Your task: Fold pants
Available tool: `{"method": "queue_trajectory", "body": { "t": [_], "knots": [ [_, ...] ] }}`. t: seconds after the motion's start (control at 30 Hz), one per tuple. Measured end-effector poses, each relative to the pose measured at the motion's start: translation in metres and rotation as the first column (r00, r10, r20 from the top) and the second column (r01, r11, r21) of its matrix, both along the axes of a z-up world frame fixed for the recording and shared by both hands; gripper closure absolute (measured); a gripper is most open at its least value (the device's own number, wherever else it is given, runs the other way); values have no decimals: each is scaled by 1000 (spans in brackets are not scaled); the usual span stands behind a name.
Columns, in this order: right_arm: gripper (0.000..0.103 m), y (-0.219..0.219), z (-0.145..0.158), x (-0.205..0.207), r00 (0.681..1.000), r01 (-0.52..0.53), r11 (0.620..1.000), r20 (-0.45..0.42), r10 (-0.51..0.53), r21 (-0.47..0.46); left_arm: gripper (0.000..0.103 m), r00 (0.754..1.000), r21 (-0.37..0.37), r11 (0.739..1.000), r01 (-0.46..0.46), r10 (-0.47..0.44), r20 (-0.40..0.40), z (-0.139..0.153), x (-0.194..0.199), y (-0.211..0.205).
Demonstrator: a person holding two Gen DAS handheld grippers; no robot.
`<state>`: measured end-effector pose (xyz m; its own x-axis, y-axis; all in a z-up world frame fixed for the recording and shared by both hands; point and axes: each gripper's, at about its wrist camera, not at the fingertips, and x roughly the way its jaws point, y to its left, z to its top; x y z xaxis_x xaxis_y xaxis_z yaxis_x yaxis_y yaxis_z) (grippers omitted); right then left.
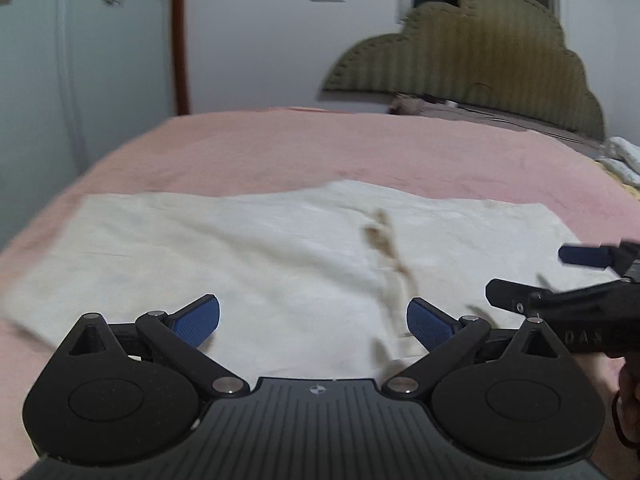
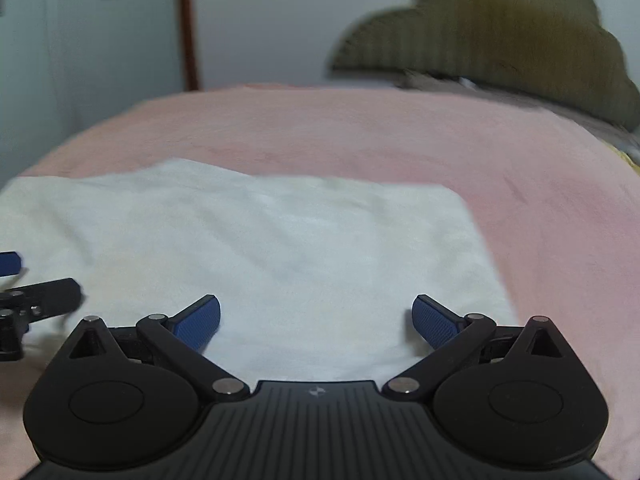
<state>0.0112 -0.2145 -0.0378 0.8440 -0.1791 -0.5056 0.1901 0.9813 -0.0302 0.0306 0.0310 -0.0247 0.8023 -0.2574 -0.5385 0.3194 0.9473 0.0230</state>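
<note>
Cream-white pants [image 1: 256, 252] lie flat across the pink bed [image 1: 320, 148], with a brownish fly seam right of the middle. My left gripper [image 1: 313, 322] is open and empty, just above the pants' near edge. My right gripper [image 2: 316, 322] is open and empty over the right part of the pants [image 2: 280, 240], near their near edge. The right gripper also shows at the right edge of the left wrist view [image 1: 532, 280]. The left gripper shows at the left edge of the right wrist view [image 2: 24, 280].
An olive scalloped headboard [image 1: 480, 48] stands at the back right, with grey bedding below it. A white wardrobe [image 1: 80, 60] and a brown post [image 1: 180, 40] stand at the back left. A light knitted cloth [image 1: 624, 156] lies at the bed's right edge.
</note>
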Motion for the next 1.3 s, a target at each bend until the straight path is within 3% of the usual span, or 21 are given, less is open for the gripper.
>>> {"method": "queue_trajectory", "body": {
  "t": [0.07, 0.13, 0.27, 0.37, 0.47, 0.6, 0.73, 0.83, 0.97, 1.07, 1.17, 1.2, 1.27, 1.3],
  "knots": [
    [0, 47, 8, 1, 990, -125, 980, 38, 132, -152, 1, 997, 3, 997, -77, 77, -8, 8, -2, 32],
    [0, 91, 11, 2, 963, -246, 929, 43, 267, -275, 1, 986, -44, 986, -158, 156, -55, 13, 2, 70],
    [0, 161, 6, 8, 883, -427, 819, 16, 468, -384, 1, 953, -172, 948, -269, 236, -192, 12, 15, 137],
    [0, 196, -8, 20, 844, -497, 745, -50, 533, -446, 2, 924, -246, 907, -342, 276, -266, 7, 26, 172],
    [0, 220, -23, 29, 826, -518, 679, -100, 554, -520, 1, 908, -381, 852, -360, 224, -355, -3, 36, 195],
    [1, 235, -38, 44, 830, -499, 638, -111, 547, -586, 1, 899, -482, 789, -382, 197, -392, -11, 43, 208],
    [1, 247, -41, 62, 835, -471, 624, -87, 543, -624, 1, 888, -576, 711, -403, 154, -433, -16, 56, 213],
    [8, 255, -43, 75, 842, -443, 625, -59, 536, -643, 1, 887, -647, 649, -401, 100, -450, -22, 68, 217],
    [8, 243, -28, 77, 863, -369, 713, 64, 501, -596, 1, 886, -698, 591, -405, 63, -460, -28, 83, 214],
    [8, 229, -10, 72, 846, -394, 747, 107, 523, -535, 1, 887, -737, 534, -414, 53, -459, -31, 98, 213],
    [8, 207, 12, 62, 782, -538, 728, 71, 619, -425, 3, 875, -732, 522, -438, 59, -481, -31, 113, 208],
    [8, 200, 20, 61, 777, -552, 736, 78, 624, -392, 3, 879, -733, 525, -432, 64, -472, -30, 115, 206],
    [8, 186, 33, 72, 801, -538, 780, 96, 591, -319, 10, 886, -726, 540, -426, 85, -457, -28, 117, 202],
    [8, 180, 35, 82, 818, -526, 801, 89, 569, -288, 18, 885, -715, 550, -431, 102, -455, -28, 117, 200]
  ]
}}
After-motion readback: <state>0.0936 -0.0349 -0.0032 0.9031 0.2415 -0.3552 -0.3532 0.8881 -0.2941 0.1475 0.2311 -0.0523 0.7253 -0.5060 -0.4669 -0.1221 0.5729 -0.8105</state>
